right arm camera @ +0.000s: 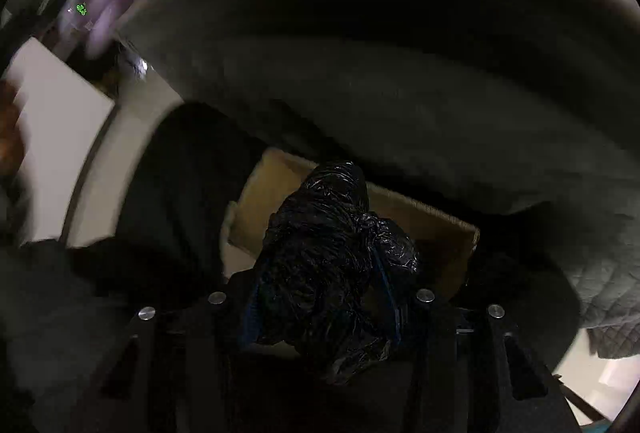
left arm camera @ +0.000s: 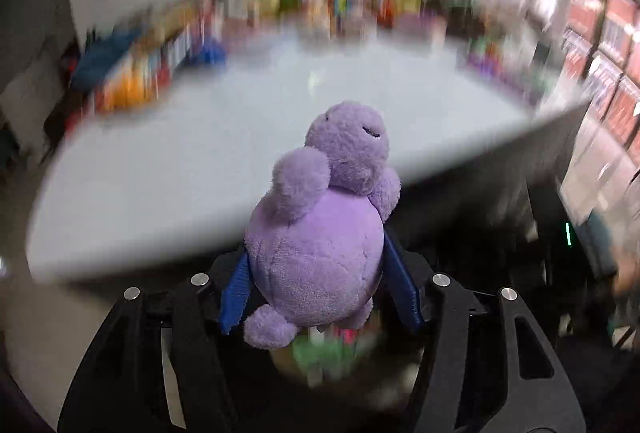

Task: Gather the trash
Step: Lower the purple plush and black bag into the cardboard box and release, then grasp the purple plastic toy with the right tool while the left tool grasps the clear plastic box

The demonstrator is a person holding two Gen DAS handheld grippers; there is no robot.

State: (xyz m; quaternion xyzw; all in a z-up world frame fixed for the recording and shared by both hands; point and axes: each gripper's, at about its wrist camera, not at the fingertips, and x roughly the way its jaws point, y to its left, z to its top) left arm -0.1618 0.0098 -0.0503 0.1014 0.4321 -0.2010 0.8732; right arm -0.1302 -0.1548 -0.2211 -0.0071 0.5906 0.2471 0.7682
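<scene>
While our left gripper (left arm camera: pixel 316 273) pinches the purple plush toy (left arm camera: pixel 320 233) round its belly between the blue fingers (left arm camera: pixel 236 293), we judge it light, soft and squashy; a mid-body hold suits it, since the fuzzy limbs would slip. Its head pokes beyond the fingertips, above the white table (left arm camera: pixel 180 161). Our right gripper (right arm camera: pixel 320 293) clamps a crinkly, glossy black trash bag (right arm camera: pixel 324 253), bunched between its fingers; thin film, likely tearable. Beyond lies a cardboard box (right arm camera: pixel 432 229).
</scene>
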